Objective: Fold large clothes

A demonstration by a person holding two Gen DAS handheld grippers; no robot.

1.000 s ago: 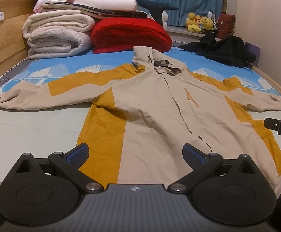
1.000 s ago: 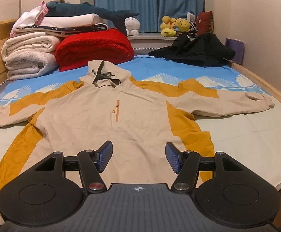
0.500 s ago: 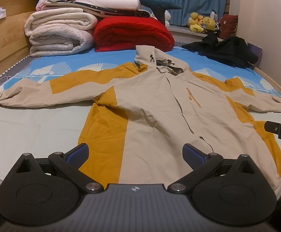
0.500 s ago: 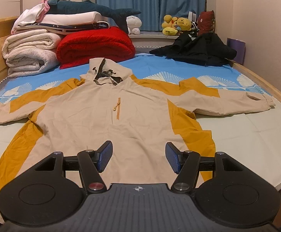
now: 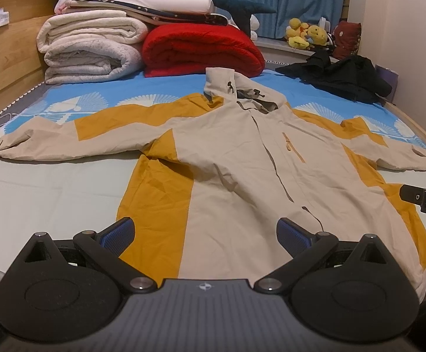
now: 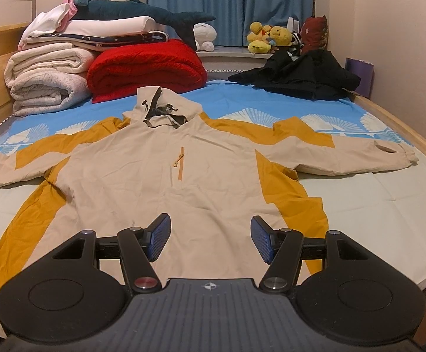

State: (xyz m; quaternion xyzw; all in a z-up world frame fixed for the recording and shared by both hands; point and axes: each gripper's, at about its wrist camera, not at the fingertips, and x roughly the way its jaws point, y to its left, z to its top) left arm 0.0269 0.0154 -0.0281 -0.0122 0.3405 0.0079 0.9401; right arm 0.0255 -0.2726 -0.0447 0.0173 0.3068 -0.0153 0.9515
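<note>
With both the left gripper (image 5: pixel 204 236) and right gripper (image 6: pixel 210 242) held released above the jacket (image 6: pixel 154 182) hem, a sleeve is best pinched at its cuff and carried flat across the chest.

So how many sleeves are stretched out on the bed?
2: one sleeve lies out to the jacket's left, the other sleeve to its right.

Home bedroom: bed (image 6: pixel 389 205), plush toys (image 6: pixel 267 36).

Bed (image 6: pixel 389 205) – beige-and-mustard jacket (image 6: pixel 160 182) spread flat, folded blankets (image 6: pixel 48 82), black garment (image 6: pixel 301 76)
</note>
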